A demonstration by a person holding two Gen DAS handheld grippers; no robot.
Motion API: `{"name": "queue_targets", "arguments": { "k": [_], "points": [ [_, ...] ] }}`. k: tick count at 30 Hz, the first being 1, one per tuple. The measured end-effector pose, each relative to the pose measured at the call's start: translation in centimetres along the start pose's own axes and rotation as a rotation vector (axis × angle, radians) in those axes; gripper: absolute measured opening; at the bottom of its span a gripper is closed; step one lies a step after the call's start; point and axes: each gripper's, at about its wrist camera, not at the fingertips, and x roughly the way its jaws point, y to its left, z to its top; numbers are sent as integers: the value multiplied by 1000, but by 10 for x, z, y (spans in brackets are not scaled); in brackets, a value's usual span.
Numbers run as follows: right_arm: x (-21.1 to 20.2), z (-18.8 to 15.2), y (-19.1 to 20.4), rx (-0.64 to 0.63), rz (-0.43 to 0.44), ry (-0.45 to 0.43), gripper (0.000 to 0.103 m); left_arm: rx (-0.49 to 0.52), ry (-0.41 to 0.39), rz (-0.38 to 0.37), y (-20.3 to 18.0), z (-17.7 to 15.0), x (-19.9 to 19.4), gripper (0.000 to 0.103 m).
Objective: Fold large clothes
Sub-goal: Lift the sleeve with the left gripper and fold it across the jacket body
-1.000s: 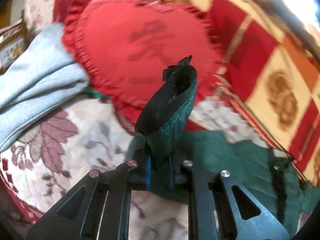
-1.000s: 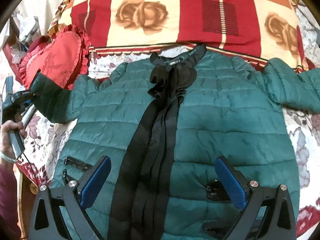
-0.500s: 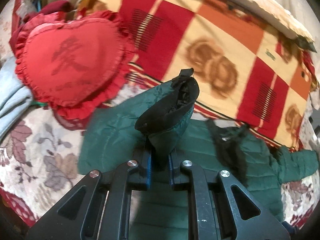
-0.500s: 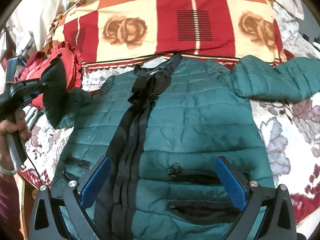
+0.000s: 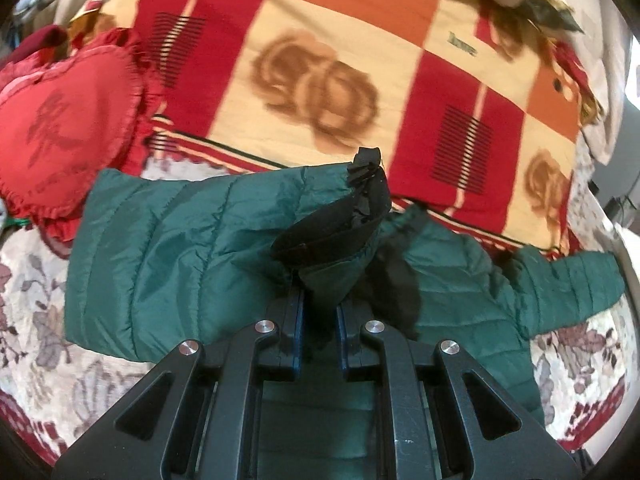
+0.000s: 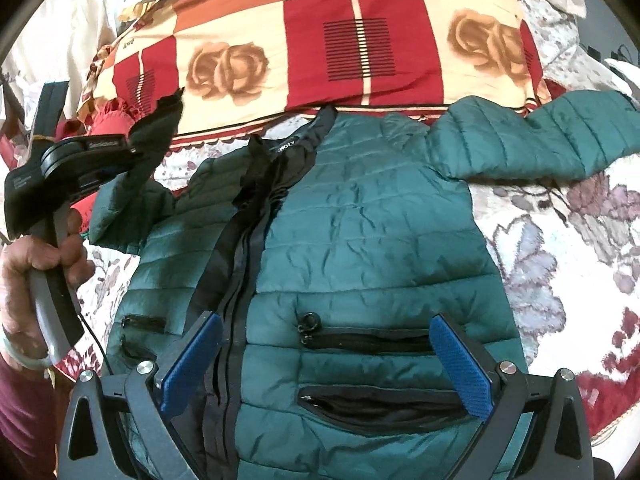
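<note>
A green quilted jacket [image 6: 360, 240] with black zipper trim lies front up on the bed, collar toward the patterned pillow. My left gripper [image 5: 319, 320] is shut on the cuff of its left sleeve [image 5: 340, 240] and holds it raised above the jacket's left side; it also shows in the right wrist view [image 6: 132, 148]. My right gripper [image 6: 324, 364] is open and empty, hovering over the jacket's lower front by the zipped pockets. The other sleeve [image 6: 540, 136] lies spread out to the right.
A red, orange and cream checked pillow [image 6: 360, 40] lies behind the collar. A red heart cushion [image 5: 60, 128] sits at the left. The floral bedspread [image 6: 560, 240] shows around the jacket. A person's hand [image 6: 44, 256] holds the left gripper's handle.
My left gripper has carried the sleeve cuff from over the heart cushion rightward over the jacket. My right gripper has drawn back toward the hem and stayed open.
</note>
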Motion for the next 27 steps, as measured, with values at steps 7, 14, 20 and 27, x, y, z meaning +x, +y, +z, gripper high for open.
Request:
{"name": "queue_targets", "arguments": {
  "k": [7,14,20,27],
  "points": [
    [4,-1,-8,14,8,8,103,50,23,-50,-45,-4,9,12],
    [14,-3,-13,10,5,33,103,83,60,-115,-83,-7,24,12],
    [25,-6,-16,10,7,58,103,122,95,-148,-112,-17,40,12],
    [32,-8,-23,28,-5,65,103,127,159,-181,-119,-28,66,13]
  ]
}}
